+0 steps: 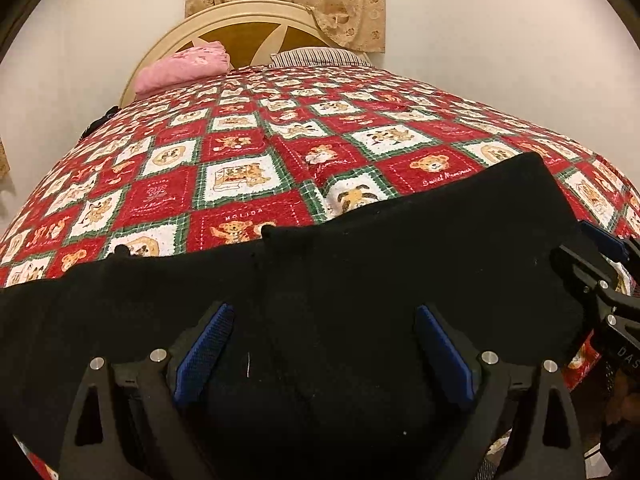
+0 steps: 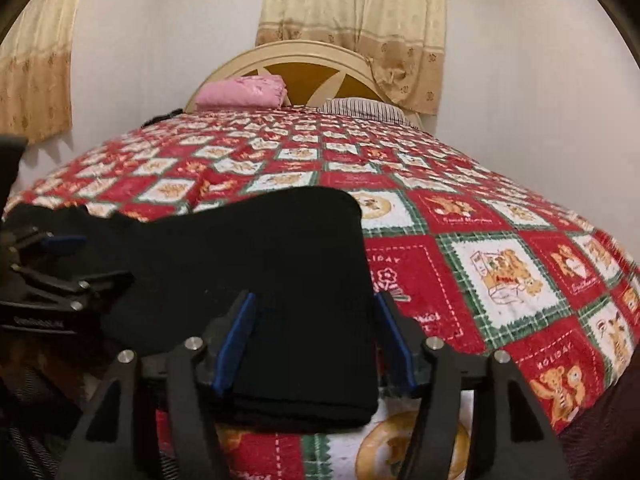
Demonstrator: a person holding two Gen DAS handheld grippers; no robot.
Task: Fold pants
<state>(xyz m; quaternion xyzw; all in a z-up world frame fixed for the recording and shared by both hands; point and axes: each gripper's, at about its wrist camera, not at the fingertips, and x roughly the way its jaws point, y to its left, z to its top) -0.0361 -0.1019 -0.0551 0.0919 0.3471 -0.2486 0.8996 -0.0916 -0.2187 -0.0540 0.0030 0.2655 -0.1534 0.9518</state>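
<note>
Black pants (image 1: 400,256) lie flat across the near part of a red, white and green patchwork quilt (image 1: 240,140). My left gripper (image 1: 324,309) hovers over the middle of the cloth, jaws wide apart, blue pads (image 1: 208,352) clear of it. In the right wrist view the pants (image 2: 260,256) show a folded, layered right end. My right gripper (image 2: 316,296) straddles that end; it is open, with the cloth lying between its pads and a gap at the right one. The right gripper (image 1: 600,256) also shows at the left wrist view's right edge, and the left gripper (image 2: 60,248) at the right wrist view's left edge.
The quilt (image 2: 500,240) covers a bed that runs back to a cream and wood headboard (image 1: 240,28). A pink folded cloth (image 1: 184,66) and a striped pillow (image 1: 320,56) lie at the head. Beige curtains (image 2: 360,20) hang on the white wall behind.
</note>
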